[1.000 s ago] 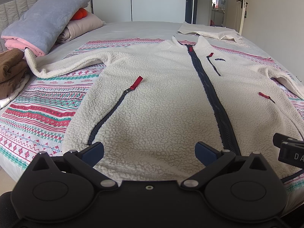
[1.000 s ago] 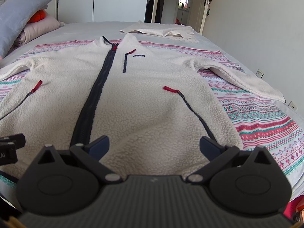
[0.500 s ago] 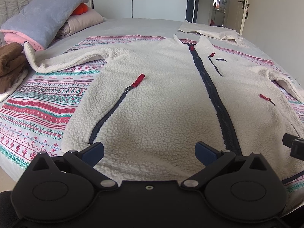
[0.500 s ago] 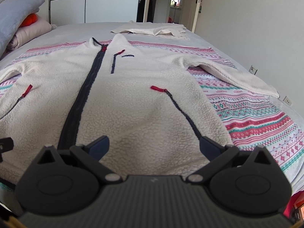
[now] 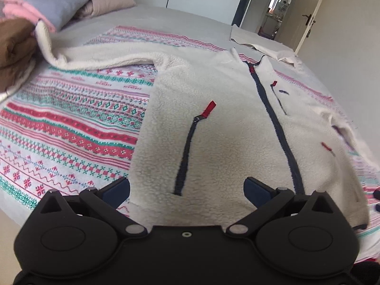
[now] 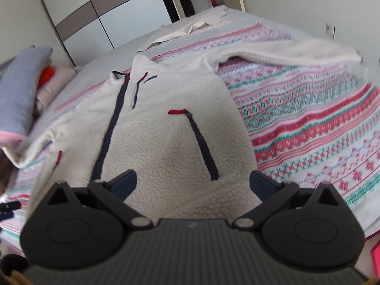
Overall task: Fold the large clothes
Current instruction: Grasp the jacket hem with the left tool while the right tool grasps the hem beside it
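Note:
A cream fleece jacket with a dark front zip and red zip pulls lies spread flat, front up, on the patterned bedspread. It also shows in the right wrist view. Its sleeves reach out to both sides. My left gripper is open and empty, over the jacket's hem near its left pocket zip. My right gripper is open and empty, over the hem near the right pocket zip. The tip of the other gripper shows at each view's edge.
Folded blankets and pillows are stacked at the left head of the bed, with brown clothes beside them. A cream garment lies at the far end of the bed. A wardrobe and a door stand beyond.
Both grippers have moved outward and tilted, the left toward the jacket's left pocket, the right toward its right pocket. Both stay open. The jacket has not moved.

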The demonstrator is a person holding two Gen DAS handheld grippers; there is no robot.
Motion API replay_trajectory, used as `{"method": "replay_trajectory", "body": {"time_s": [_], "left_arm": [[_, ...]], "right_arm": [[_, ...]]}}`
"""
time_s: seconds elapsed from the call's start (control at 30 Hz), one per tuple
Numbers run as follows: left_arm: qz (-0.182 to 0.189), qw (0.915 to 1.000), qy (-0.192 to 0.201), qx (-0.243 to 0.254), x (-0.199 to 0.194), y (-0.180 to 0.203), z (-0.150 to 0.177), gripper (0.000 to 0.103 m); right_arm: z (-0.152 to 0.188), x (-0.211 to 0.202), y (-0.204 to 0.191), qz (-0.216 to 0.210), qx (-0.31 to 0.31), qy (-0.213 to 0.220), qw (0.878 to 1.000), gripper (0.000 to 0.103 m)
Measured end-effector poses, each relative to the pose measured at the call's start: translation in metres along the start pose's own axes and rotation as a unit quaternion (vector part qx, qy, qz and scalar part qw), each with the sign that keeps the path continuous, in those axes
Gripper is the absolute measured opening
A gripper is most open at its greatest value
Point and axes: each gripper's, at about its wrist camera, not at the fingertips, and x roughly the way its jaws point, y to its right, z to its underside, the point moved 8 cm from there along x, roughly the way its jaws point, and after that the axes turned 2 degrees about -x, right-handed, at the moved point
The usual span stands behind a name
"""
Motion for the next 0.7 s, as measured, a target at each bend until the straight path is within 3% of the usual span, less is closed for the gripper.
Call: {"method": "replay_trajectory", "body": {"time_s": [0.13, 0.27, 0.37, 0.47, 0.53, 0.57, 0.67, 0.7], "left_arm": [[0.052, 0.9954, -0.051, -0.063, 0.01, -0.026, 0.006, 0.103], [0.105, 0.977, -0.11, -0.149, 0.031, -0.05, 0.026, 0.102], [0.131, 0.9668, -0.117, -0.186, 0.036, -0.06, 0.033, 0.101], [0.148, 0.9652, -0.114, -0.183, 0.03, -0.058, 0.033, 0.096], [0.157, 0.9651, -0.119, -0.173, 0.028, -0.054, 0.036, 0.082], [0.164, 0.9641, -0.122, -0.169, 0.03, -0.053, 0.037, 0.078], [0.184, 0.9597, -0.135, -0.164, 0.03, -0.047, 0.044, 0.048], [0.189, 0.9601, -0.132, -0.159, 0.027, -0.044, 0.044, 0.026]], "right_arm": [[0.0, 0.011, 0.025, -0.066, 0.064, -0.033, 0.995, 0.103], [0.003, 0.022, 0.048, -0.108, 0.123, -0.061, 0.985, 0.101], [0.006, 0.034, 0.064, -0.118, 0.155, -0.081, 0.977, 0.094], [0.012, 0.05, 0.081, -0.134, 0.2, -0.103, 0.965, 0.083], [0.014, 0.056, 0.086, -0.152, 0.221, -0.106, 0.958, 0.078], [0.015, 0.058, 0.088, -0.163, 0.226, -0.106, 0.955, 0.066], [0.019, 0.059, 0.078, -0.2, 0.227, -0.122, 0.945, 0.029], [0.018, 0.057, 0.075, -0.203, 0.222, -0.115, 0.947, 0.022]]}}
